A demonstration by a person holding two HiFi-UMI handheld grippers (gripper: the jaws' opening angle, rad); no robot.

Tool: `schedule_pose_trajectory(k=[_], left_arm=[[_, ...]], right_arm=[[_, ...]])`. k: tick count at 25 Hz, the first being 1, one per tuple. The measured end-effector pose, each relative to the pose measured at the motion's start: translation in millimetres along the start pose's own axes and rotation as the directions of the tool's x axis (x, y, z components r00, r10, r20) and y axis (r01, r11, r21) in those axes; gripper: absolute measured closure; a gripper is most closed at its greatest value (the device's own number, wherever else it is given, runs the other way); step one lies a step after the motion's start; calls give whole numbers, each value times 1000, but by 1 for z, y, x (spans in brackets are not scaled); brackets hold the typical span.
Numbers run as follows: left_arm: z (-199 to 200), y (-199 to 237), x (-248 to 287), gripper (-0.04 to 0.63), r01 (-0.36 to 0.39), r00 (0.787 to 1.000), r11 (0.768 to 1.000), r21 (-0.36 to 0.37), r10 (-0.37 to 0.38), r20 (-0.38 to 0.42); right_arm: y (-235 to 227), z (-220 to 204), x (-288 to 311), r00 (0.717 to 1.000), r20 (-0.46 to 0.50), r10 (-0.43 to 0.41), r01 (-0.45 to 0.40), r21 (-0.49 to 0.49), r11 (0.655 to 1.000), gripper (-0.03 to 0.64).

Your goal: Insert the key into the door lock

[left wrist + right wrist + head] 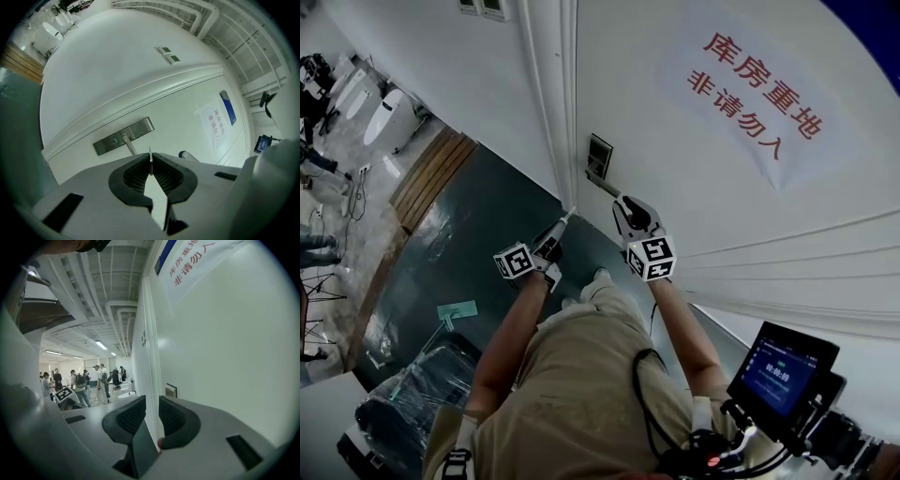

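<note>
Both arms reach toward the door [712, 197]; left gripper [151, 163] pinches the key [150, 155], right gripper [152, 417] slightly open.

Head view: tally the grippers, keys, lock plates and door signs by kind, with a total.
Grippers: 2, left gripper and right gripper
Key: 1
Lock plate: 1
Door sign: 1
Total: 5

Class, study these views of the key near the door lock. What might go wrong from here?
The left claw pinches a thin key; it may twist or slip on contact. The keyhole sits right beside the lever handle on the lock plate, so the key tip could strike either instead. The right claw stands open close by; the two may collide.
</note>
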State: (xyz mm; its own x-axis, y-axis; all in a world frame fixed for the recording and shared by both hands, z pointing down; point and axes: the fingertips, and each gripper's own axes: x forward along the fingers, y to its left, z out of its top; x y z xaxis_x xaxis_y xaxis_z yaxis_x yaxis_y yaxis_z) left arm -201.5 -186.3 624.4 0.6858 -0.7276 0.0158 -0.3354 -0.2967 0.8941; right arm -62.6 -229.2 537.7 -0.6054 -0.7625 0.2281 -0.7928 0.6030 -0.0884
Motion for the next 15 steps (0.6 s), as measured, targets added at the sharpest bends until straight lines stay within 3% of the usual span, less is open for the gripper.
schedule_pose_trajectory(k=[15], left_arm=[[10, 66, 80, 561, -111, 994, 993, -41, 110, -22]], right_arm=[[-43, -5, 46, 989, -76, 125, -130, -65, 989, 529]])
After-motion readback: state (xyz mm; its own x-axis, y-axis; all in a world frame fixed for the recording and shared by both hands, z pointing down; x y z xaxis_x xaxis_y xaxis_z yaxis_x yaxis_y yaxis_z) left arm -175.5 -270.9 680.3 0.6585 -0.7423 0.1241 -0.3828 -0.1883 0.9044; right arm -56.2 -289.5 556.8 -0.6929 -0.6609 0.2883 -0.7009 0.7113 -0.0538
